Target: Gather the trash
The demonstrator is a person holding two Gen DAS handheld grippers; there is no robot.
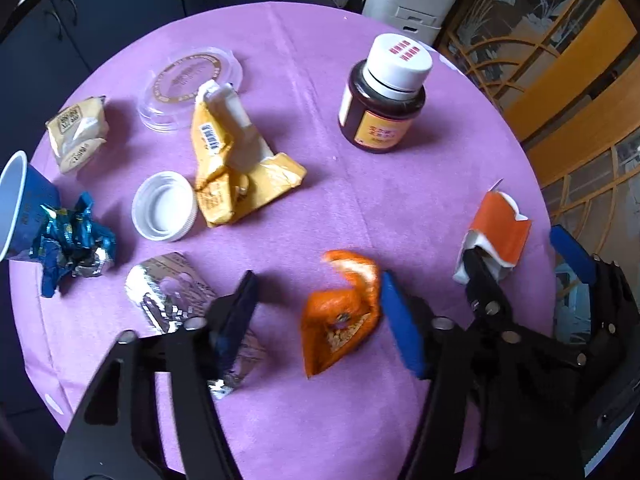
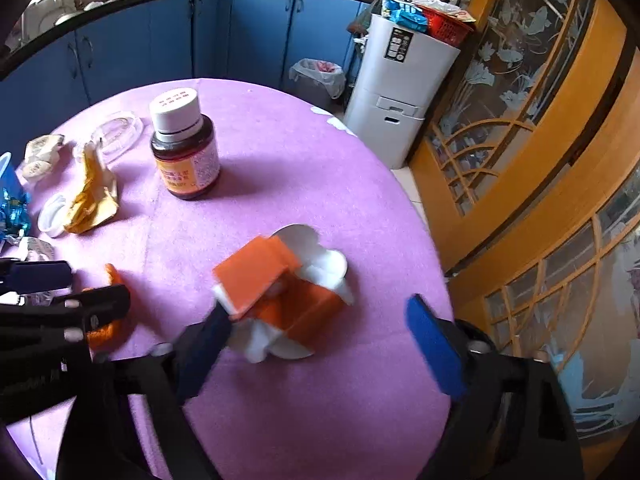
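Note:
Trash lies on a round table with a purple cloth [image 1: 360, 200]. My left gripper [image 1: 316, 312] is open, its fingers on either side of an orange peel [image 1: 340, 320]. My right gripper [image 2: 320, 340] is open around a torn orange and white carton [image 2: 280, 292], which also shows in the left wrist view [image 1: 496, 232]. A crumpled yellow wrapper [image 1: 236, 160], a white cap [image 1: 164, 206], a foil blister sheet [image 1: 168, 288], a blue foil wrapper [image 1: 72, 244], a beige packet [image 1: 78, 132] and a clear lid [image 1: 188, 84] lie further left.
A brown medicine bottle [image 1: 384, 96] with a white cap stands at the back. A blue paper cup [image 1: 20, 204] lies at the left edge. A lined bin [image 2: 318, 80] and a white cabinet [image 2: 396, 92] stand beyond the table, with blue cupboards behind.

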